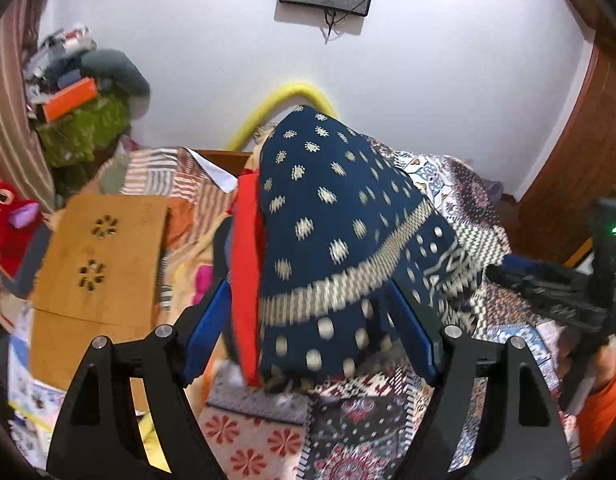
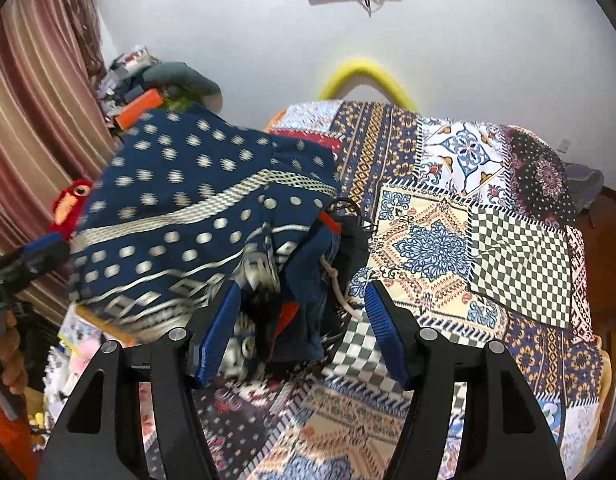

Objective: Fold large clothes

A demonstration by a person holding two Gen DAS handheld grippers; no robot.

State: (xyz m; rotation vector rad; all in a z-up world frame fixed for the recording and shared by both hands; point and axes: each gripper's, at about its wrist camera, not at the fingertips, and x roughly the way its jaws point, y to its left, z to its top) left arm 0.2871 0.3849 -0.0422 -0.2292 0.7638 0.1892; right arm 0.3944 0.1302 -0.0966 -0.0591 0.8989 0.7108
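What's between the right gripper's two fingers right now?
In the right wrist view, bunched navy garment with a beige drawstring sits between the right gripper fingers; jaws open.

Clearance, taken from the navy dotted garment: it fills the gap ahead of my left gripper. To its right, the patchwork bedspread lies flat and open to me. To its left, a wooden board, red plush toy and clutter pile block passage.
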